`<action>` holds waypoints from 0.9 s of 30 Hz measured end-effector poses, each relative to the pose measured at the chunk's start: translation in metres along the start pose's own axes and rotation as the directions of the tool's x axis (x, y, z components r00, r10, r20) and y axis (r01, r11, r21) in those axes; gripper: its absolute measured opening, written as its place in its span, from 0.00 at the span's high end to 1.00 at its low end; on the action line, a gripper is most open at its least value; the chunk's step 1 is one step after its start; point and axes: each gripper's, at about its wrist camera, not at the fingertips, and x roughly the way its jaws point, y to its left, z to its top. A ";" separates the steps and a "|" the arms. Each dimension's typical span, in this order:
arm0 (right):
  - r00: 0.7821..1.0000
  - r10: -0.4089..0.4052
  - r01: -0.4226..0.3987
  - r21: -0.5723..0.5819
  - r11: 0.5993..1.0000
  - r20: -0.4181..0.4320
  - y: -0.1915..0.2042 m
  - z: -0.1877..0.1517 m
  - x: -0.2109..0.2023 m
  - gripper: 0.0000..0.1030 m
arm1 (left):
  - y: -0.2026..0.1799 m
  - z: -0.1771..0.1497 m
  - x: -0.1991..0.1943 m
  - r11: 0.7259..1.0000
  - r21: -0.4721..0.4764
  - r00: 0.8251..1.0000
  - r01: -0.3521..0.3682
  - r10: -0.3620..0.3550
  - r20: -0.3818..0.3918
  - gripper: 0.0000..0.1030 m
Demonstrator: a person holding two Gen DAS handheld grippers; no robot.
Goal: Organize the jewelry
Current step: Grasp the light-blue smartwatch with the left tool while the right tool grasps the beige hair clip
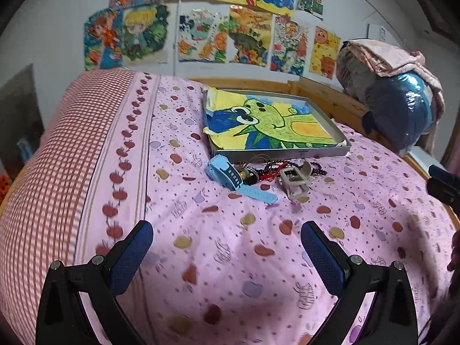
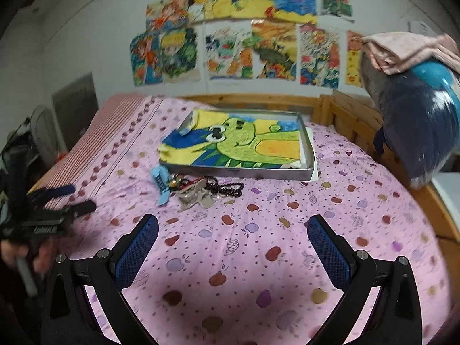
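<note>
progress: not started | jewelry pile loose on bed ahead of both tools | tray beyond, unfilled | left tool released | right tool released

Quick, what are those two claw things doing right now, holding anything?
Left gripper: open, holding nothing, above the bedspread.
Right gripper: open, holding nothing.

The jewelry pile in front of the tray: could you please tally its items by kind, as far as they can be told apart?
Blue watch: 1
Beige watch: 1
Dark bead strings: at least 1; tangled, exact count unclear
Total: at least 3
</note>
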 end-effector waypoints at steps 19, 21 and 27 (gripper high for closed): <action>0.922 0.226 -0.165 0.209 0.964 -0.314 -0.010 0.065 0.094 0.01 | 0.040 0.059 0.057 0.963 0.235 0.983 0.132 -0.096 -0.160 0.00; 0.907 0.282 -0.210 0.243 0.947 -0.314 -0.017 0.059 0.119 0.01 | 0.038 0.062 0.070 0.960 0.224 0.976 0.165 -0.126 -0.179 0.00; 0.872 0.383 -0.316 0.248 0.916 -0.304 -0.034 0.050 0.167 0.04 | 0.022 0.072 0.107 0.947 0.245 0.966 0.208 -0.159 -0.206 0.01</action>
